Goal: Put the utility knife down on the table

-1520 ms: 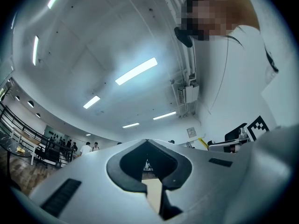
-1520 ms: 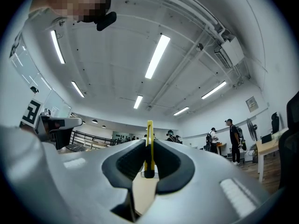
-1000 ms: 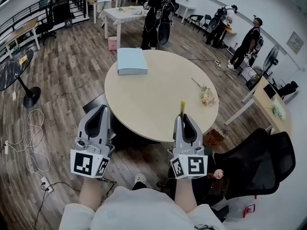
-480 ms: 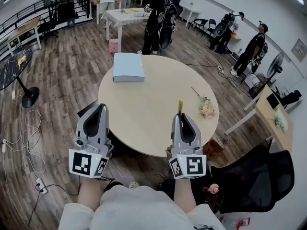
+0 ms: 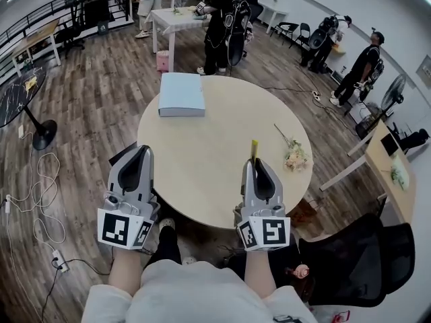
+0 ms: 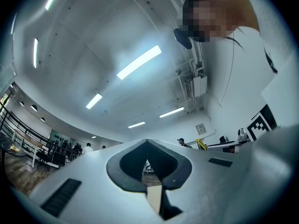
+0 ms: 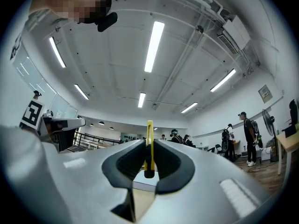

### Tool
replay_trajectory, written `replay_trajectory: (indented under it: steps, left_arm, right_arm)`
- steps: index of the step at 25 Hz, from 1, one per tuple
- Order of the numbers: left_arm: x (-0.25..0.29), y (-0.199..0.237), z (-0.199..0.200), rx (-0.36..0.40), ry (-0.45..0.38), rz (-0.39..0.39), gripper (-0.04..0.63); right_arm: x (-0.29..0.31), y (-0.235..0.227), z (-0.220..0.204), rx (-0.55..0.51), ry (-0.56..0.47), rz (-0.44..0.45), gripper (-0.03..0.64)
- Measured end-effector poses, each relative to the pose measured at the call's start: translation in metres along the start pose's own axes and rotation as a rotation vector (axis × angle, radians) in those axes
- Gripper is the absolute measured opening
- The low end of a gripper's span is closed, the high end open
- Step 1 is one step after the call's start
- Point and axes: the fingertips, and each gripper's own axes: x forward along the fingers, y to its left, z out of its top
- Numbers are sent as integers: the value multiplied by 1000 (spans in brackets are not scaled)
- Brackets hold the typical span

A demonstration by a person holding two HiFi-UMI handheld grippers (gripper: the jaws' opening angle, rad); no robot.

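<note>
A thin yellow utility knife [image 5: 254, 149] [image 7: 149, 146] stands upright between the jaws of my right gripper [image 5: 256, 163] [image 7: 148, 164], which is shut on it. The knife's tip pokes out past the jaw ends, over the near right part of the round beige table [image 5: 215, 147]. My left gripper [image 5: 139, 159] [image 6: 148, 164] hangs level with the right one at the table's near left edge. Its jaws are closed together with nothing between them.
A pale blue box [image 5: 180, 94] lies at the table's far left. A small dried flower sprig [image 5: 292, 152] lies at its right. A black office chair [image 5: 357, 261] stands at my right. Several people stand behind the table, and cables [image 5: 40, 200] trail on the wooden floor at left.
The head view has shifted, so the table now sits nearer and more to the left under both grippers. The grippers keep their pose, with the knife still held upright.
</note>
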Motion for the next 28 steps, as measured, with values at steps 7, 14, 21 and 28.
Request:
replay_trajectory:
  steps: [7,14,21,28]
  left_arm:
    - [45,31,-20,-16,-4,-26,8]
    - [94,78,-38,-16,-6,-57,8]
    - [136,119,-59,-22,-9,-92,8]
    - [166,156,-80,-37,10,-114,8]
  right_arm:
    - [49,-11,-13,-3,-6,-34,63]
    - [113,-9,-27,-6,-17,-59,63]
    - [168,-7,-46,-8,-19,-88,63]
    - [211,-1,-69,-20,19,-118,63]
